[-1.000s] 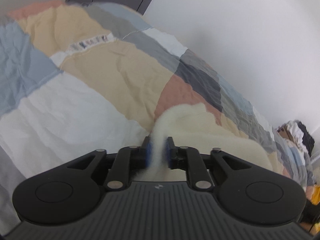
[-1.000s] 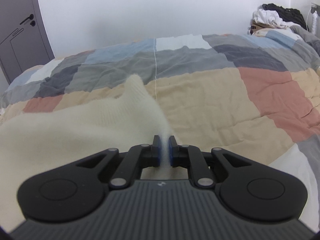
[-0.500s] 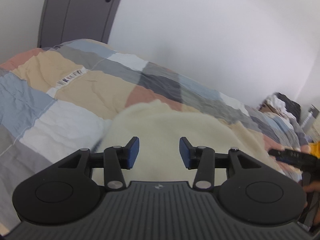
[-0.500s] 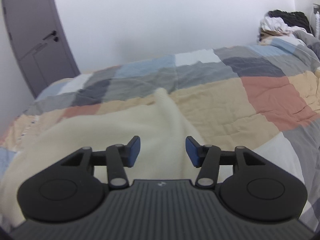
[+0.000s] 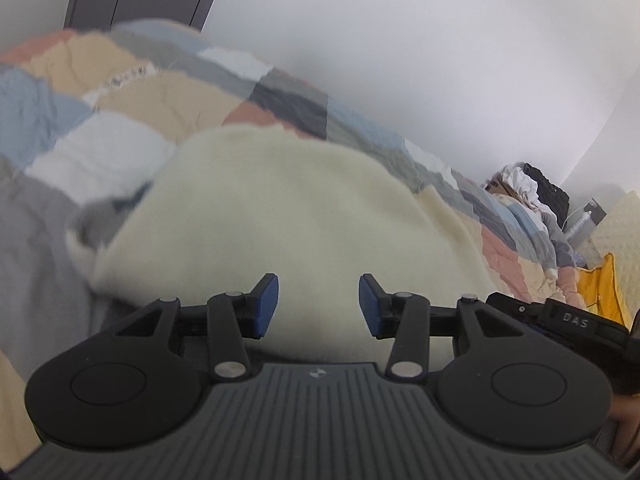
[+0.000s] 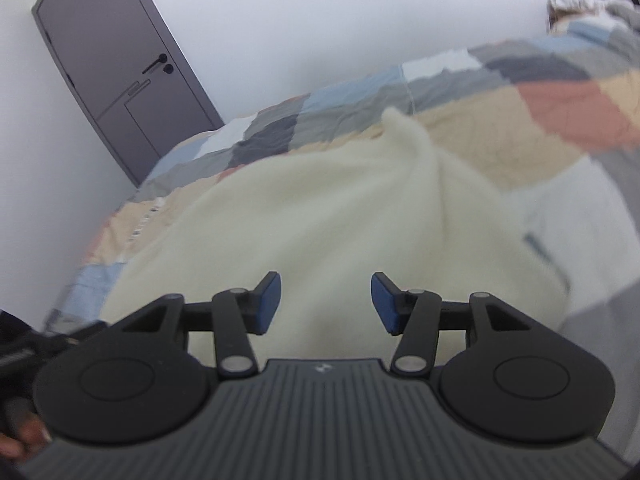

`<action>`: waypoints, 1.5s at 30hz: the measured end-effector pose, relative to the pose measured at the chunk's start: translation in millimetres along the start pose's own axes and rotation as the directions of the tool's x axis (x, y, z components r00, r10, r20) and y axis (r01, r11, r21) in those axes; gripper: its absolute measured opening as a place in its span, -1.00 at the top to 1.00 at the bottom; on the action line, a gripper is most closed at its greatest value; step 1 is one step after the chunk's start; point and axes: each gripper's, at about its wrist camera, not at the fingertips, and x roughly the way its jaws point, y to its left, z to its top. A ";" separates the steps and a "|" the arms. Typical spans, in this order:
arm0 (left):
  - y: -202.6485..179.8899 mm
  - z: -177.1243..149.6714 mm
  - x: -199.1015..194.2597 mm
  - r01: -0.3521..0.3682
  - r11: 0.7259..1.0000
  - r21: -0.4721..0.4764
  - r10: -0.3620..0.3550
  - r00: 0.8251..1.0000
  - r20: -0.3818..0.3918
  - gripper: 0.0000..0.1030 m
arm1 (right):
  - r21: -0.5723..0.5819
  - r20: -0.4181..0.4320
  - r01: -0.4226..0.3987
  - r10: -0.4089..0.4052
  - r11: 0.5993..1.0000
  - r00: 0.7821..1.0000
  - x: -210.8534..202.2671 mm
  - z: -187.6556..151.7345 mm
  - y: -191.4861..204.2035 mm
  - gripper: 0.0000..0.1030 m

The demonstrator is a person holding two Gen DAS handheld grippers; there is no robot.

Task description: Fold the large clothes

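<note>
Beyond the left gripper (image 5: 318,305), whose jaws stand apart with nothing between them, the cream garment (image 5: 288,208) is seen lying on the patchwork quilt (image 5: 168,96), its far edge short of the white wall (image 5: 440,60). A clothes pile (image 5: 528,188) sits right of the garment.

From the right wrist, the right gripper (image 6: 325,302) is likewise released above the garment, one corner peaked; a grey door (image 6: 116,64) stands far left of it.

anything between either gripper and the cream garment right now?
Nothing visible. The cream fleece garment lies on the patchwork quilt directly ahead of the left gripper and the right gripper; both have open jaws with nothing between them.
</note>
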 end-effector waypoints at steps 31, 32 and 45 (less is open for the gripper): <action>9.2 -9.1 18.0 0.026 0.988 -0.154 -0.043 0.993 -0.108 -0.46 | 0.533 -0.117 -0.138 0.234 0.835 0.965 56.9 -53.6 -39.9 -0.85; 12.6 -11.1 20.2 0.035 0.983 -0.183 -0.059 0.991 -0.124 -0.47 | 0.539 -0.103 -0.151 0.242 0.829 0.965 53.8 -52.1 -42.5 -0.87; 82.2 -17.8 61.5 -0.028 0.811 -0.584 -0.112 0.973 -0.201 -0.54 | 0.580 -0.066 -0.146 0.225 0.802 0.972 35.7 -56.3 -51.7 -0.83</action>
